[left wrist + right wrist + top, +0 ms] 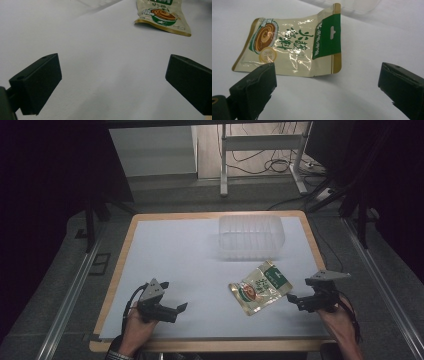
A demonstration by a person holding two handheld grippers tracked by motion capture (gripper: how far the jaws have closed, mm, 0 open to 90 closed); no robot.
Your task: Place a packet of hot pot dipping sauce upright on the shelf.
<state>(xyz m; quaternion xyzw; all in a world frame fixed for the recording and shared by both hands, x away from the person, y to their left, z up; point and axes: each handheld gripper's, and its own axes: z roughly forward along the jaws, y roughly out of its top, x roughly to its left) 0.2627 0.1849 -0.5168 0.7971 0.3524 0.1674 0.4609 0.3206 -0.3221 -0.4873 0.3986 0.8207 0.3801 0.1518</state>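
Your right gripper [295,298] hangs low with its jaws wide apart, just beside the snack pouch [260,287] — the pouch lies flat on the white sheet [175,255] covering the wood-edged table [126,245]. Your left gripper [182,308] sits well apart from the pouch, jaws spread too. Behind the pouch stands a clear plastic tub [251,236]. Beyond the table — grey floor, metal desk legs [223,165], loose cables [272,165].
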